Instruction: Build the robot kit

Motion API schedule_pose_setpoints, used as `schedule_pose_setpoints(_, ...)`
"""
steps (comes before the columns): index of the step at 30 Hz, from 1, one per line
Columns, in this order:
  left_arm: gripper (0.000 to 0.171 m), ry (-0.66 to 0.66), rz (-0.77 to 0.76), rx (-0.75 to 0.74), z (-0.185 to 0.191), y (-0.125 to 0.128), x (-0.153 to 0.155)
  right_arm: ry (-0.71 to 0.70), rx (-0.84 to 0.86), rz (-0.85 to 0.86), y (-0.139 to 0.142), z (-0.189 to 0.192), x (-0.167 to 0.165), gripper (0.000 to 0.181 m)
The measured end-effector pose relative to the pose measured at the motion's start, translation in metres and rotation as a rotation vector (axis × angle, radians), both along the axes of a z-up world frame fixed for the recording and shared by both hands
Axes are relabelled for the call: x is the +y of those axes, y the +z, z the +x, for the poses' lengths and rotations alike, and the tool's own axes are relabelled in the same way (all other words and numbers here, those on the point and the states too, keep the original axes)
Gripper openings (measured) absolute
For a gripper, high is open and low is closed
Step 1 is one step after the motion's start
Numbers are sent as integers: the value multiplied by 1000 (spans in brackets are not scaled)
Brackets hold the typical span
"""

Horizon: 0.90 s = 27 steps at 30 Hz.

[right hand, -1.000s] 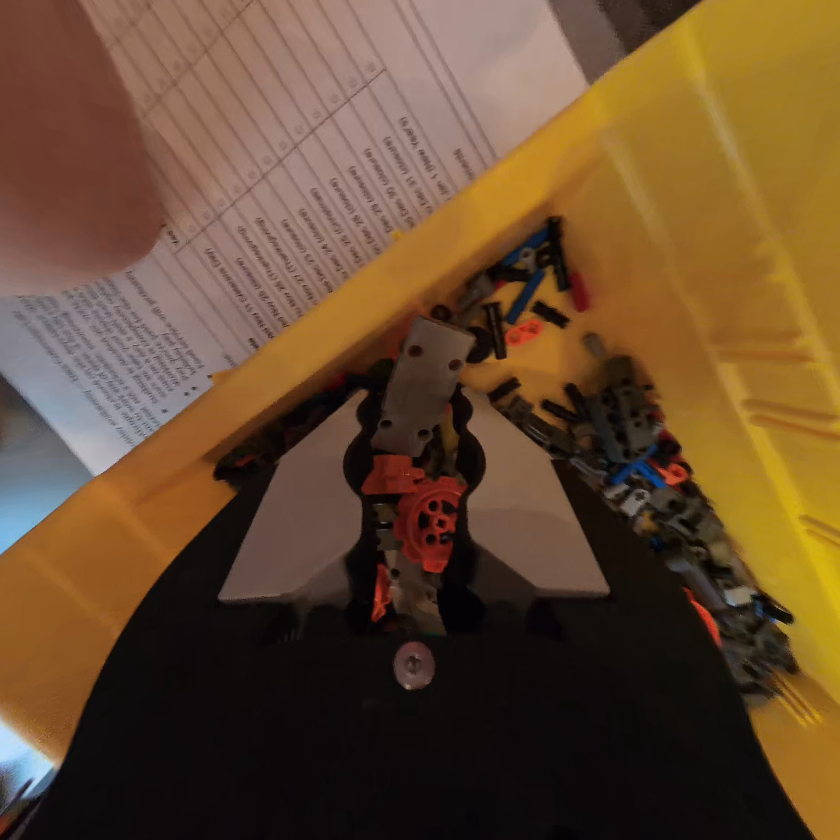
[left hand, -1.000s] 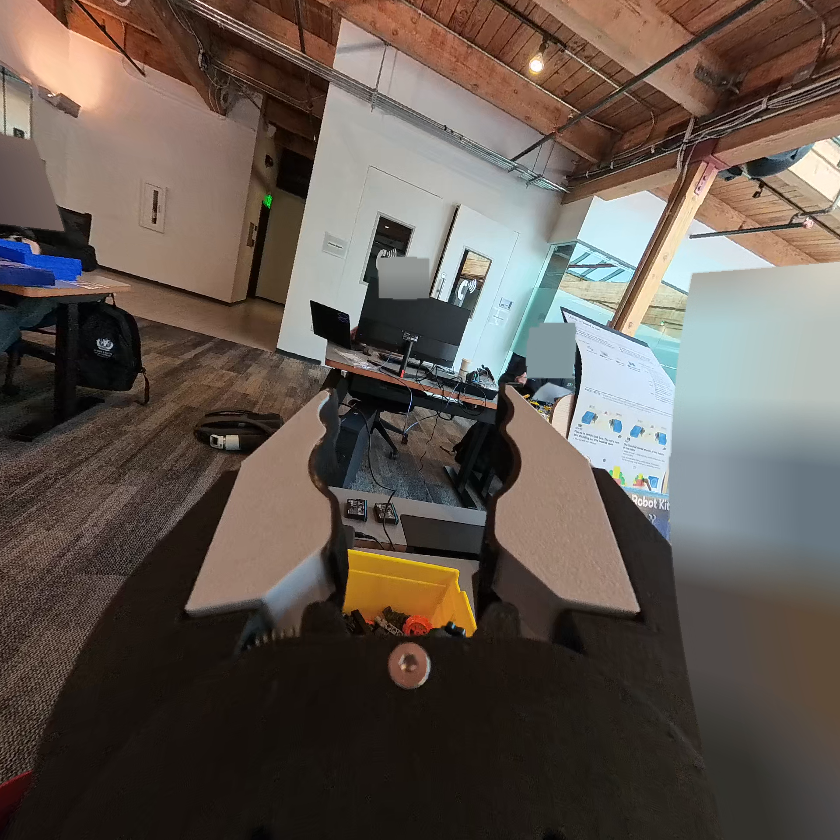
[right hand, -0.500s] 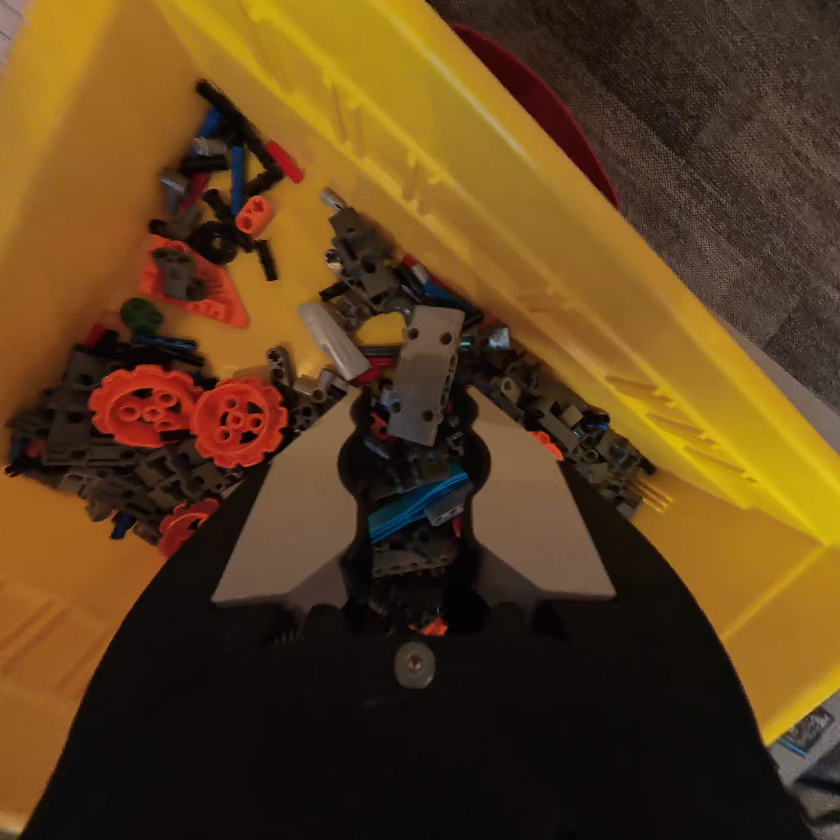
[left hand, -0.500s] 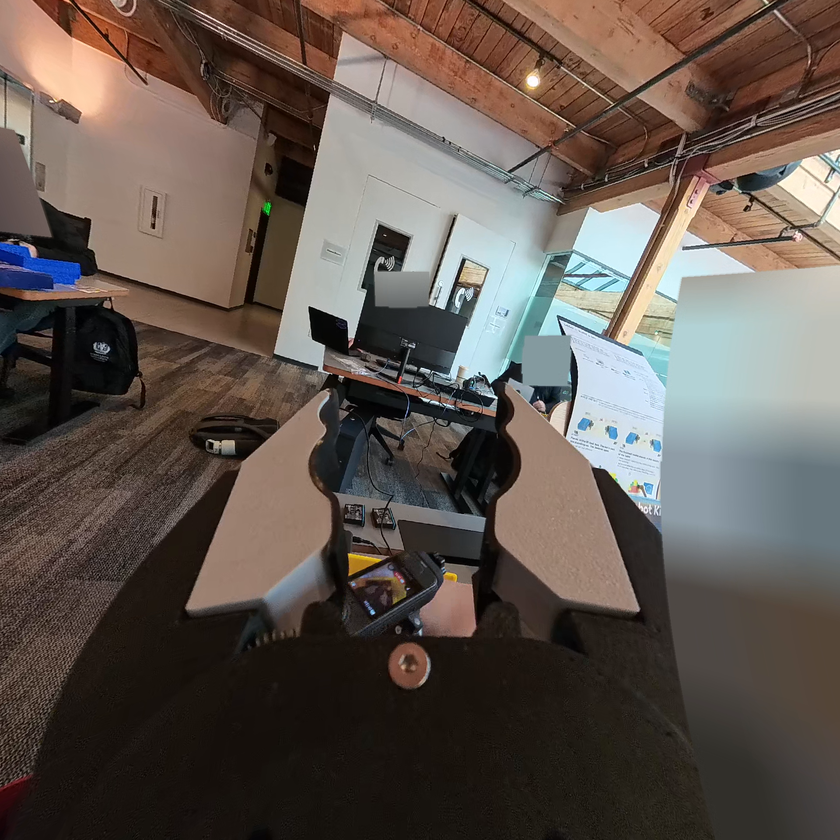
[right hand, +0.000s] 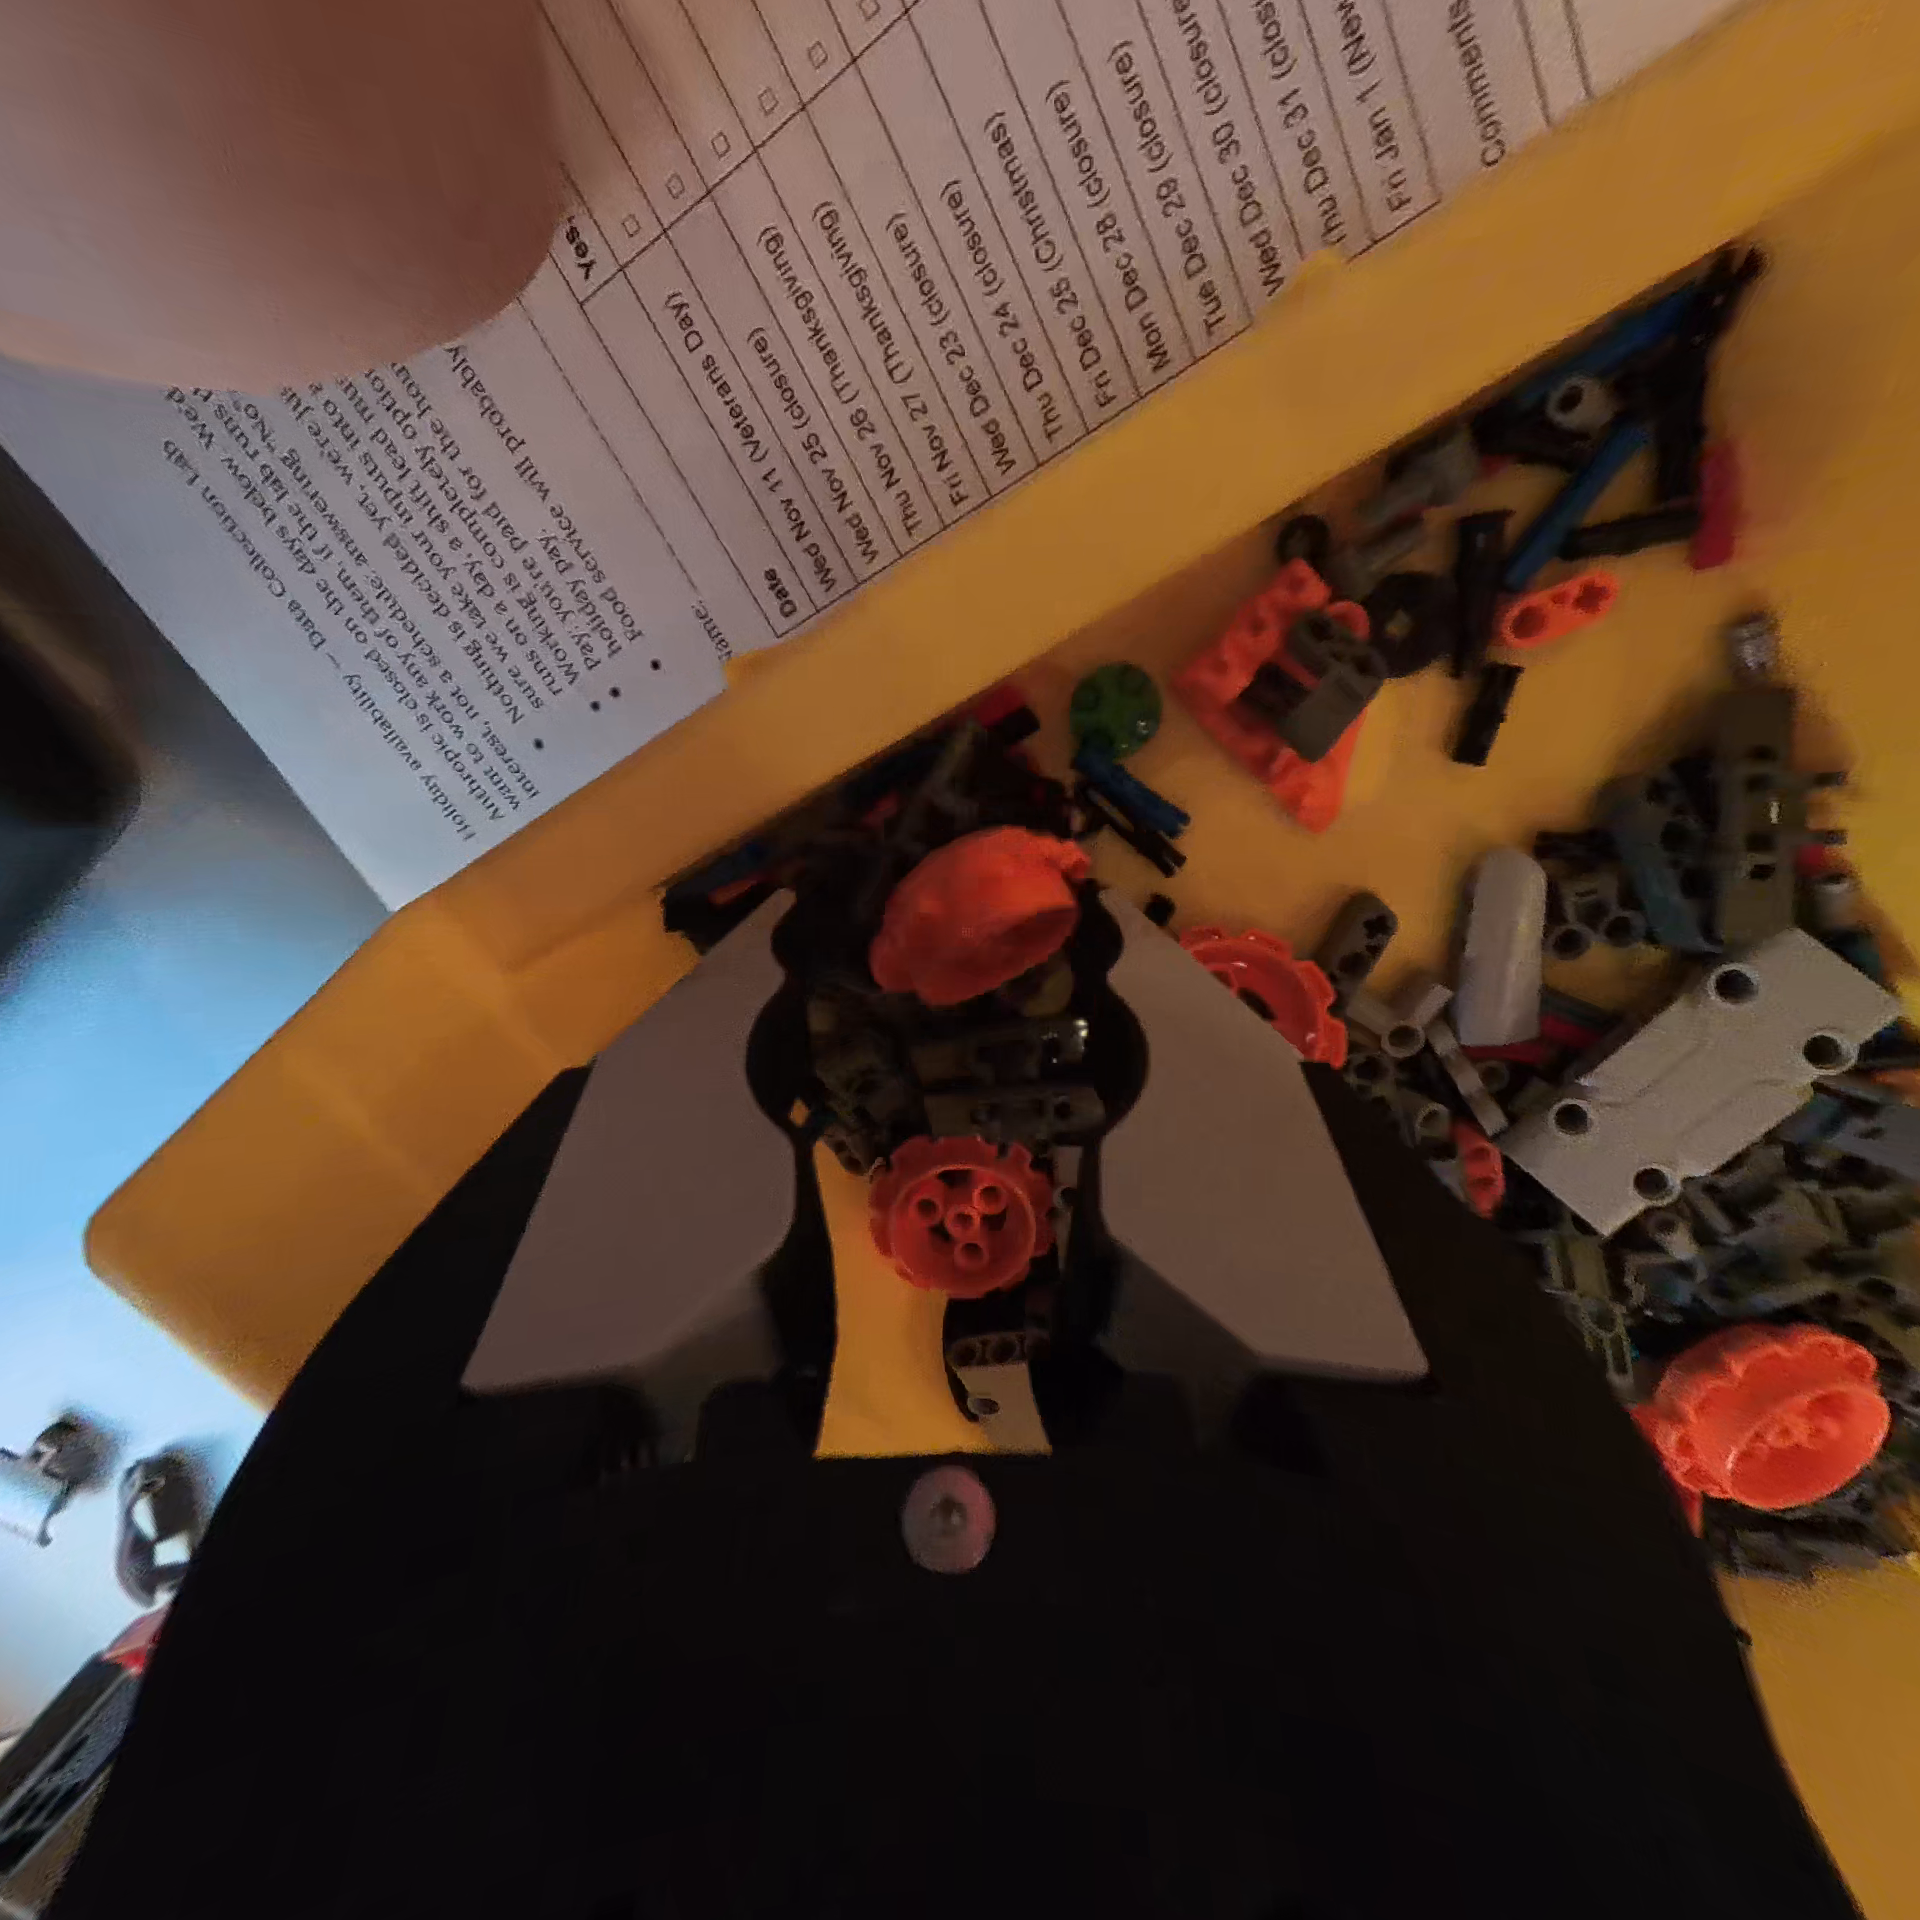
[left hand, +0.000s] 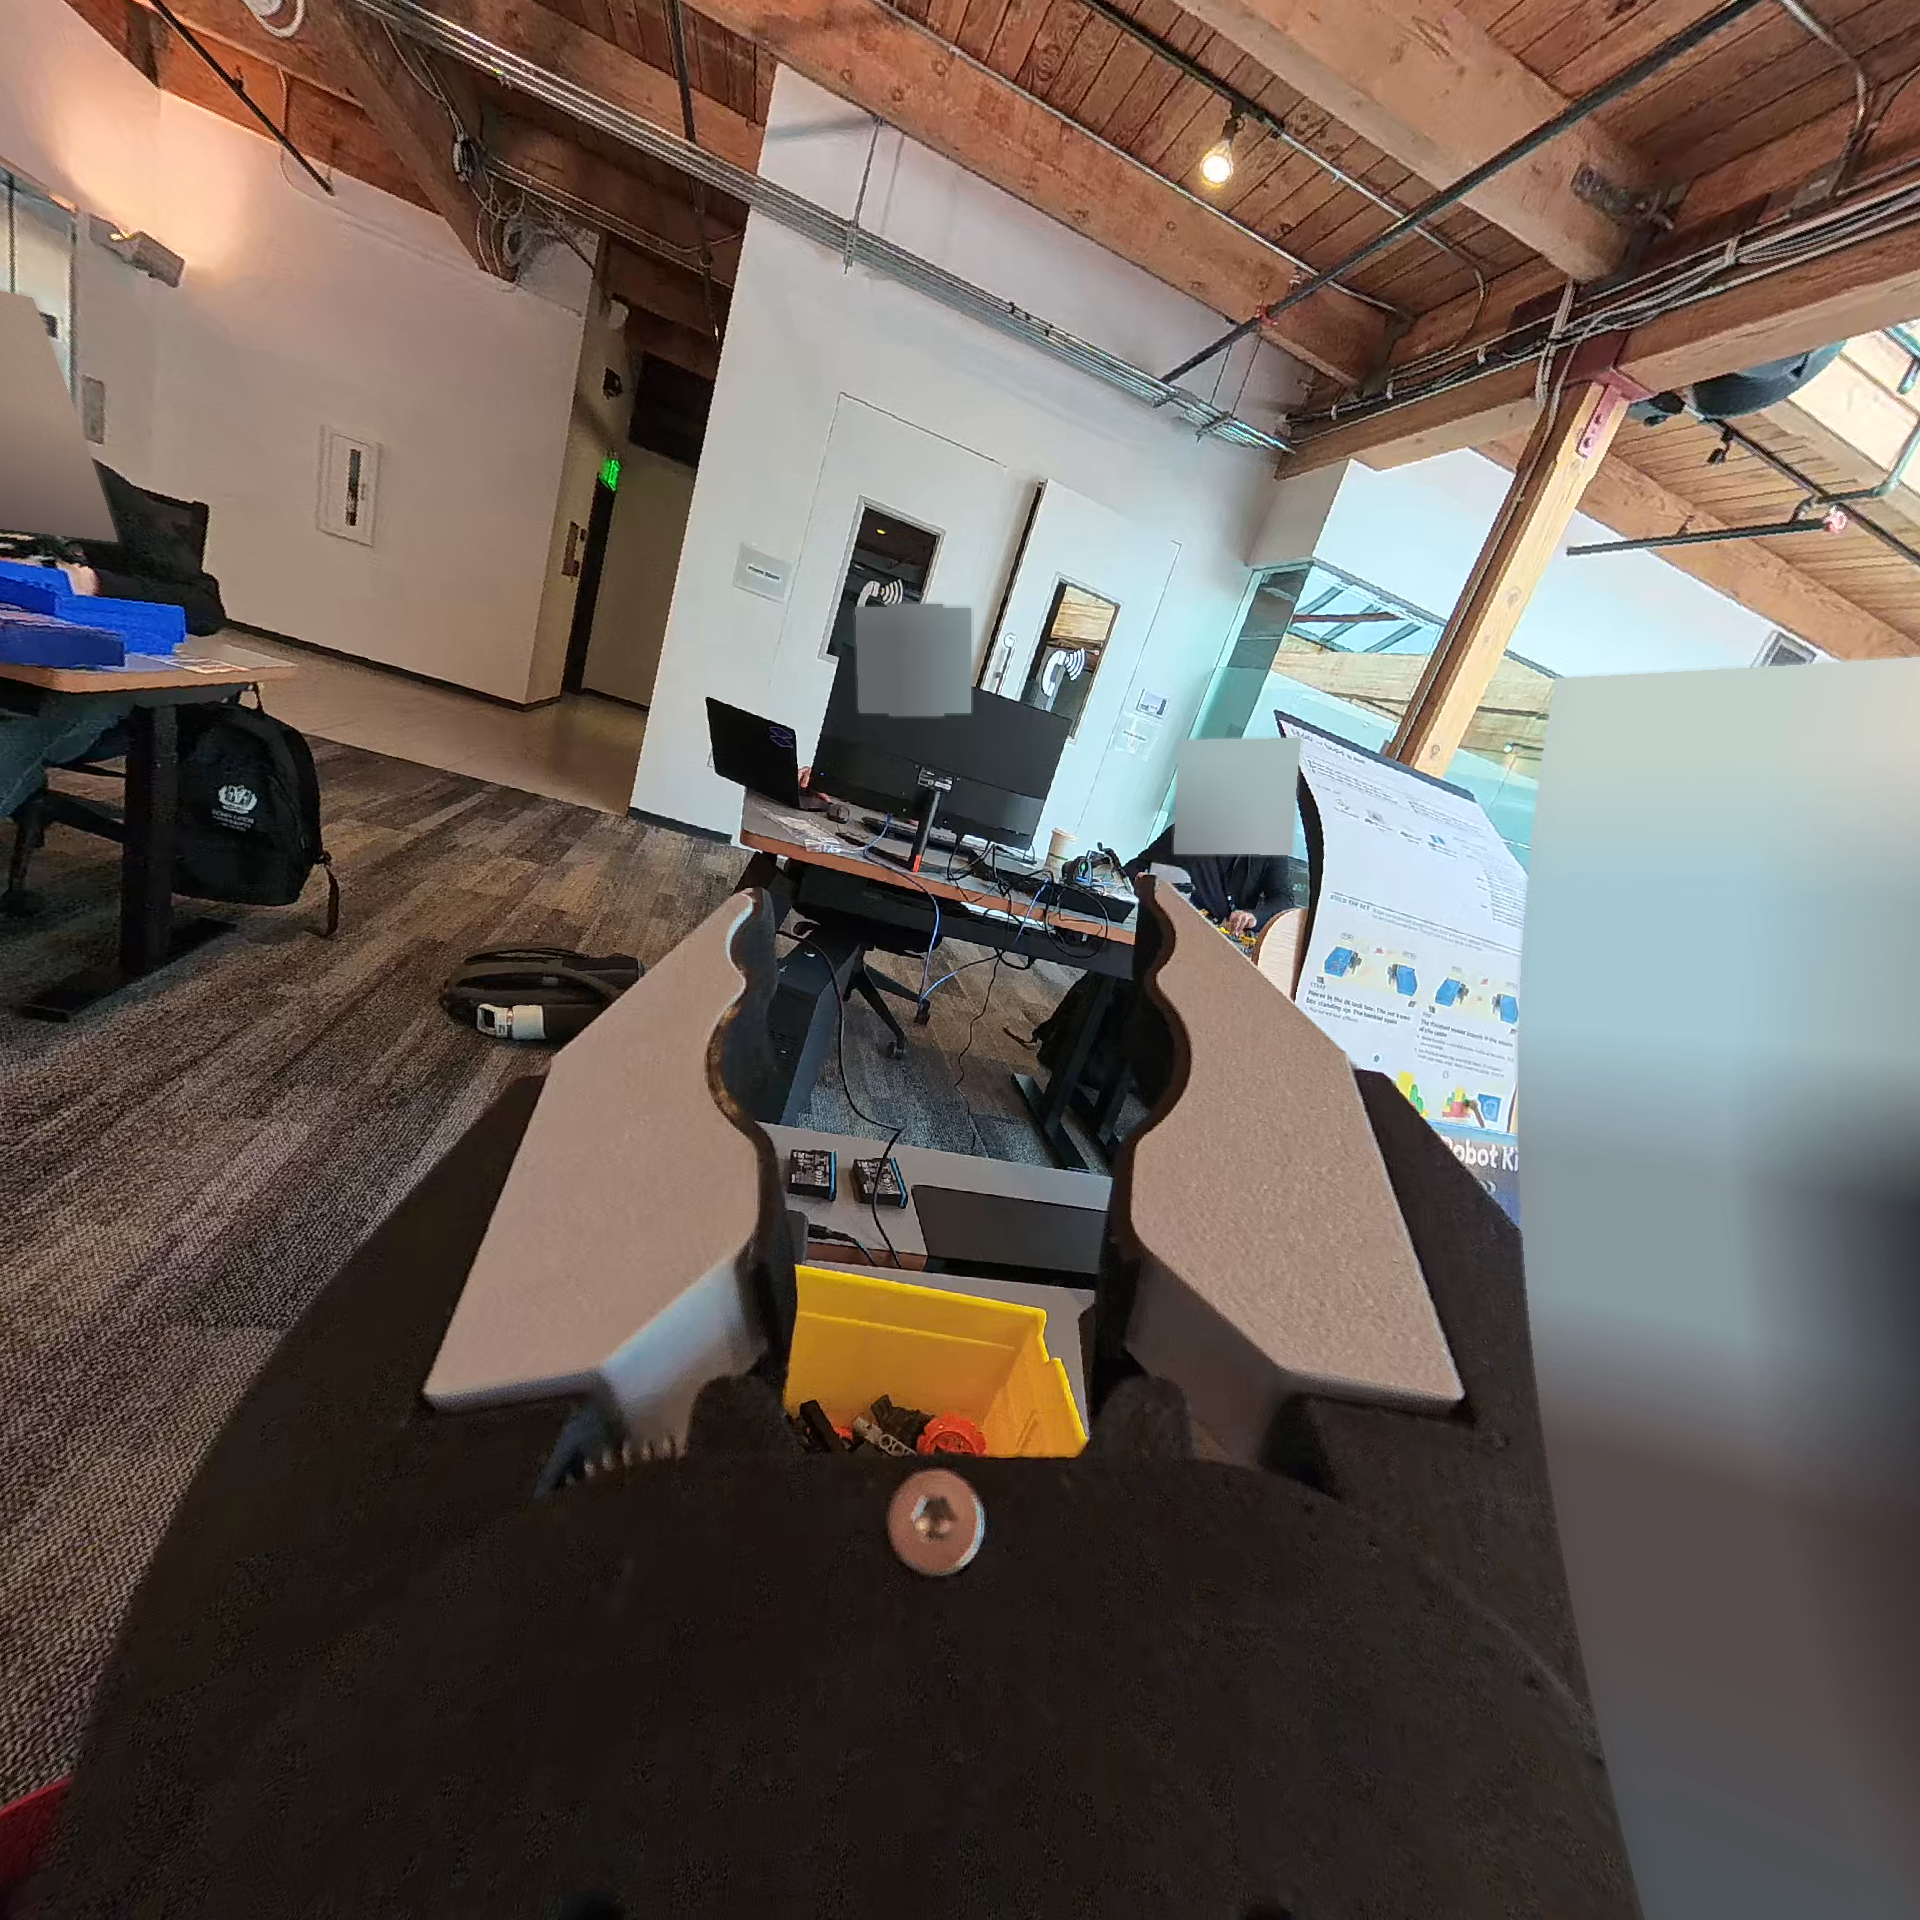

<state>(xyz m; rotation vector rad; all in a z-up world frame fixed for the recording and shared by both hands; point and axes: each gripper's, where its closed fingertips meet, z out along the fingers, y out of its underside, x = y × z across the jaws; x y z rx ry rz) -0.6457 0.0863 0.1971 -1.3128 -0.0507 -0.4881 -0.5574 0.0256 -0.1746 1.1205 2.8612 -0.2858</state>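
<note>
My left gripper (left hand: 951, 914) is open and empty, held level above a yellow bin (left hand: 914, 1340) that shows low between its fingers. My right gripper (right hand: 951, 920) is down inside the same yellow bin (right hand: 416, 1091), jaws apart. Between them lies a dark brick assembly with an orange wheel (right hand: 977, 914) at the tips and an orange gear (right hand: 961, 1226) farther back. A sliver of yellow floor shows beside the assembly. A light grey holed panel (right hand: 1704, 1070) lies loose among bricks to the right.
A printed sheet (right hand: 831, 312) lies against the bin's far wall, with a blurred hand (right hand: 260, 156) over it. Another orange wheel (right hand: 1766, 1423) sits at the right. The left view shows a desk with a monitor (left hand: 935, 769), a backpack (left hand: 249, 810) and an illustrated sheet (left hand: 1423, 935). The tips of one gripper are about 40 cm away from the tips of the other. The orange wheel (right hand: 1766, 1423) sits 15 cm or so from the ends of my right fingers.
The right gripper held the grey panel at its tips; its jaws have widened and the panel now lies in the bin. The view swung back toward the sheet. The other gripper has left the left view.
</note>
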Motion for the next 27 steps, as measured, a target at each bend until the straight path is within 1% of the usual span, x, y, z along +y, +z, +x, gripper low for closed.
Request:
schedule_pose_setpoints(1, 67, -1, -1, 2, 1, 0, 1, -11, -8, -1, 0, 0, 0, 45)
schedule_pose_setpoints(2, 67, -3, -4, 5, 2, 0, 1, -25, 7, 2, 0, -2, 3, 34)
schedule_pose_setpoints(4, 67, -7, -10, 11, 4, -1, 2, -16, 36, 37, -2, -4, 16, 34)
schedule_pose_setpoints(10, 67, -4, -8, 11, 4, -1, 2, -98, 85, -13, 3, -19, 31, 35)
schedule_pose_setpoints(12, 67, -5, -9, 12, 4, -1, 3, -106, 118, 39, 5, -28, 47, 34)
schedule_pose_setpoints(13, 67, -6, -9, 12, 4, -1, 3, -111, 126, 47, 7, -31, 53, 33)
schedule_pose_setpoints(15, 67, -8, -10, 14, 5, -1, 3, -153, 145, 7, 13, -39, 57, 24)
schedule_pose_setpoints(16, 67, -9, -10, 14, 5, -1, 3, -171, 154, 18, 14, -42, 64, 23)
schedule_pose_setpoints(18, 67, -11, -8, 12, 5, -1, 2, -163, 159, 82, 14, -42, 82, 23)
schedule_pose_setpoints(22, 67, -10, -3, 3, 2, 0, 1, -248, 200, 93, 20, -48, 99, 24)
schedule_pose_setpoints(24, 67, -12, -5, -1, 1, -1, 1, -257, 222, 92, 25, -48, 100, 26)
schedule_pose_setpoints(25, 67, -13, -4, -3, 1, -1, 1, -251, 238, 54, 31, -49, 93, 28)
schedule_pose_setpoints(27, 67, -15, 1, -6, 0, 0, 0, -235, 252, -114, 46, -48, 61, 27)
